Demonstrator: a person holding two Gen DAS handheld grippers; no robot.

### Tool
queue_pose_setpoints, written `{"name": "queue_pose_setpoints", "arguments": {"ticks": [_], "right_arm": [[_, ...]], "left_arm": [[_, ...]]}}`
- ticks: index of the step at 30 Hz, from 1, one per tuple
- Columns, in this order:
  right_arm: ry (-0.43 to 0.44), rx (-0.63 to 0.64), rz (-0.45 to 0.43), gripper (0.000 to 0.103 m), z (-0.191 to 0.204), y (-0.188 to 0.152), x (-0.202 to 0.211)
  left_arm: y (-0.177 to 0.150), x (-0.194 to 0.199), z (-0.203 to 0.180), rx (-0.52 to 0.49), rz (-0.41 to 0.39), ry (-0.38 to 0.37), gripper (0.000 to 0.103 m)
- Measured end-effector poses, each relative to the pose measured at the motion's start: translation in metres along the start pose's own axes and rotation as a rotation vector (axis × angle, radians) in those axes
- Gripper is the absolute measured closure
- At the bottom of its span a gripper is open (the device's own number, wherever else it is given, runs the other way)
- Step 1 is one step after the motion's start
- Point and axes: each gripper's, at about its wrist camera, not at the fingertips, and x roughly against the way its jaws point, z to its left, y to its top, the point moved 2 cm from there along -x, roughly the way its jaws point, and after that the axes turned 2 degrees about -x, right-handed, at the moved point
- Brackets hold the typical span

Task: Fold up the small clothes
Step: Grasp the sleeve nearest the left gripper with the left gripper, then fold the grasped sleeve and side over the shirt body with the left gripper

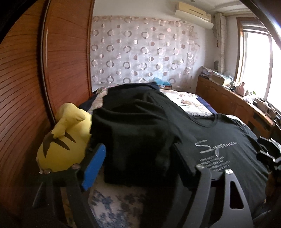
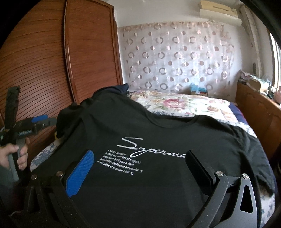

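Left wrist view shows one black T-shirt (image 1: 219, 140) spread front-up on the bed (image 1: 193, 103), its neck opening toward the twelve o'clock end and its hem toward six o'clock, so its long axis runs away from the camera toward the curtain (image 1: 140, 52). White script and small lines of print cross its chest. Its left sleeve and side are bunched into a dark hump at about eleven o'clock of the print, lying against one yellow plush toy (image 1: 61, 140) at nine o'clock, beside the wooden wardrobe (image 1: 26, 87). The left gripper (image 1: 138, 163) has its two fingers standing well apart, the blue pad (image 1: 93, 166) on one side and the black finger on the other; the folded dark cloth of the sleeve lies between them, but neither pad visibly presses on it, and the blur there makes any contact hard to judge. In the right wrist view the same T-shirt (image 2: 158, 175) fills the lower middle, neck at twelve o'clock. The right gripper (image 2: 138, 170) is spread wide over the printed chest, holding nothing, its blue pad (image 2: 79, 173) at eight o'clock of the print. At nine o'clock a hand (image 2: 15, 154) grips the handle of the left gripper (image 2: 41, 121). One air conditioner (image 2: 219, 10) hangs at one o'clock above the curtain, and a wooden shelf (image 2: 258, 105) runs along three o'clock.
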Motion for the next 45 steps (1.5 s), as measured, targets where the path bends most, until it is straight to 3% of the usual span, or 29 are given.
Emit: {"name": "queue_pose_setpoints", "arguments": {"ticks": [10,14,17,19,22,35,45], "right_arm": [[0.03,0.017,0.031,0.0,0.001,0.012,-0.013],[0.036,0.026,0.042,0.0,0.001,0.011,-0.015],[0.039,0.026,0.048,0.0,0.001,0.01,-0.015],[0.037,0.024,0.052,0.0,0.002,0.01,-0.015],[0.034,0.018,0.056,0.0,0.0,0.01,-0.015],[0.015,-0.017,0.053,0.0,-0.003,0.009,-0.015],[-0.008,-0.052,0.028,0.0,-0.004,0.006,-0.009]], "left_arm": [[0.014,-0.039,0.028,0.043,0.073,-0.036,0.055],[0.014,-0.05,0.034,0.058,0.094,-0.031,0.061],[0.013,-0.054,0.035,0.053,0.101,-0.032,0.071],[0.012,-0.053,0.035,0.05,0.098,-0.041,0.087],[0.014,-0.045,0.034,0.042,0.071,-0.054,0.099],[0.063,-0.014,-0.022,-0.089,-0.038,-0.137,0.1],[0.082,-0.023,-0.095,-0.21,-0.003,-0.253,0.1]]}}
